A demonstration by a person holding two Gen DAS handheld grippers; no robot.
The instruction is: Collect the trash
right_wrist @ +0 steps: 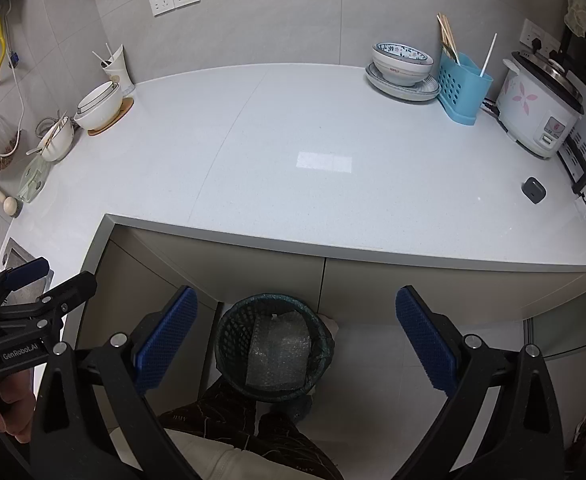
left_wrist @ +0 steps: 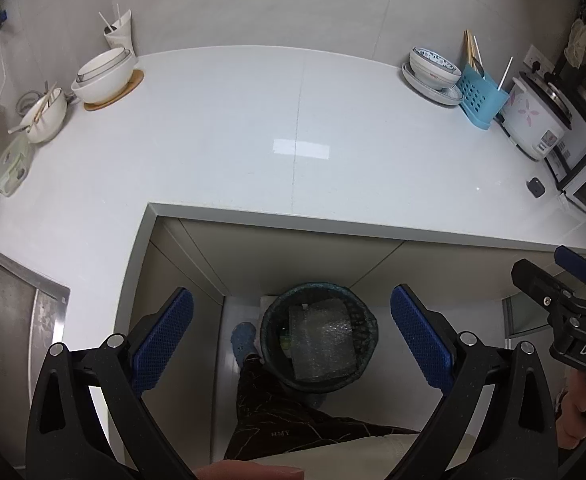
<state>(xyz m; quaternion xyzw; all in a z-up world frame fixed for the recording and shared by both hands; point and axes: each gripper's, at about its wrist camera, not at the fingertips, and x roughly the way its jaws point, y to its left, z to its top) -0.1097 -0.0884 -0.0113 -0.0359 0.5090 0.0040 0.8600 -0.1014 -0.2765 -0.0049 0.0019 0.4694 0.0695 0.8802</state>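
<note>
A dark mesh trash bin (left_wrist: 367, 322) (right_wrist: 233, 330) stands on the floor below the counter's front edge. A sheet of bubble wrap (left_wrist: 325, 342) (right_wrist: 279, 354) lies inside it, with some smaller scraps beside it. My left gripper (left_wrist: 293, 334) hangs open above the bin with nothing between its blue pads (left_wrist: 163, 338). My right gripper (right_wrist: 295, 338) is open too, held above the bin and a little to its right, empty. Each gripper shows at the edge of the other's view, the right gripper (left_wrist: 561, 280) and the left gripper (right_wrist: 37, 284).
The L-shaped white counter (left_wrist: 253, 128) (right_wrist: 293, 152) carries white bowls (left_wrist: 103, 76) at back left, a patterned bowl on a plate (right_wrist: 401, 66), a blue utensil holder (right_wrist: 463, 84), a rice cooker (right_wrist: 537, 108) and a small dark device (right_wrist: 533, 190). A sink (left_wrist: 9, 320) lies left. A person's legs (left_wrist: 277, 412) stand by the bin.
</note>
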